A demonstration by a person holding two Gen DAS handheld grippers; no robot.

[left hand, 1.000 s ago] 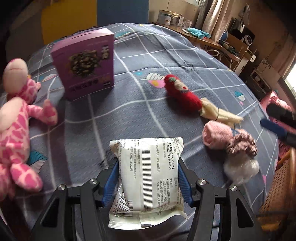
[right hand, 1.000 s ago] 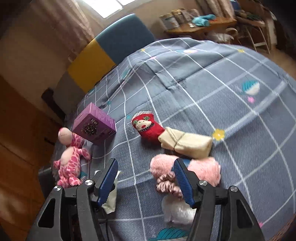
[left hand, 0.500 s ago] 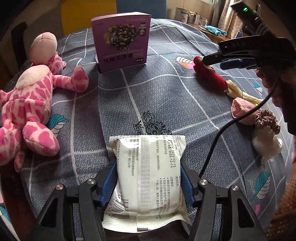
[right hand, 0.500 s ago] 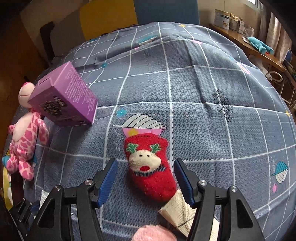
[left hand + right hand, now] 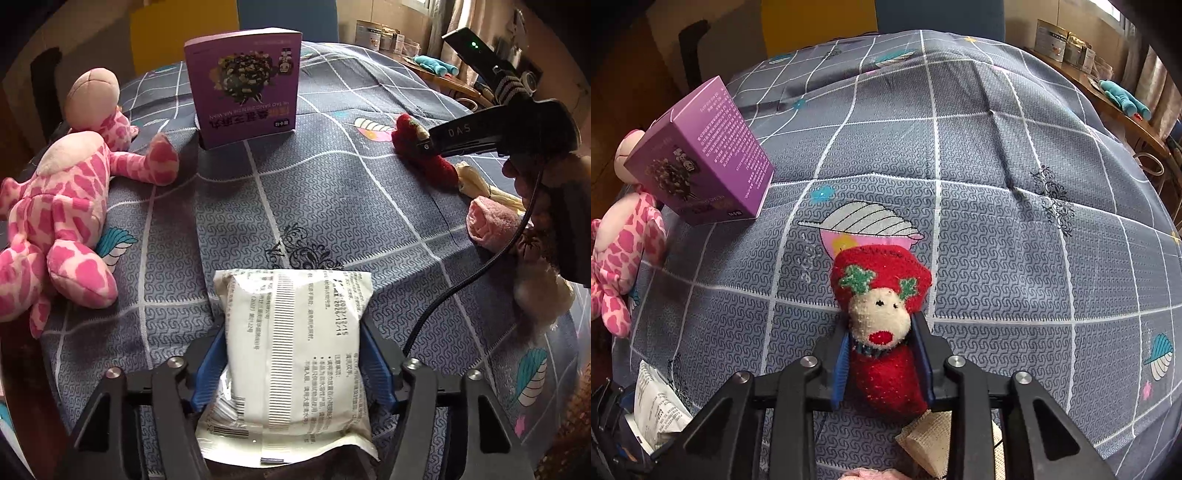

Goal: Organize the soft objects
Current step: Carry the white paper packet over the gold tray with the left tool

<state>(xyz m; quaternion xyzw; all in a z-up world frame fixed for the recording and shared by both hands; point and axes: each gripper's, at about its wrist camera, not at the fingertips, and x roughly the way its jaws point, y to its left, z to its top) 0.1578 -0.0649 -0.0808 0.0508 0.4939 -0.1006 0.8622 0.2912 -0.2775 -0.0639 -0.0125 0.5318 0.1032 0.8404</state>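
Two grips on: right gripper [image 5: 882, 354] just closed, pinching red sock [image 5: 882, 332] across its long axis, on bedspread [image 5: 997, 221]. Left gripper [image 5: 293, 354] clamps white packet [image 5: 295, 350]; sock far right.

left hand-held gripper [image 5: 293, 363]: clamped, tilted down; right hand-held gripper [image 5: 882, 363]: jaws just closed (gripping), tilted down

The right gripper [image 5: 882, 363], a second ago above the pink sock roll, now sits over the red reindeer sock [image 5: 882, 328]; its jaws have just been closing, and the blue pads [image 5: 841, 363] now press the sock's sides where half a second ago they stood clear
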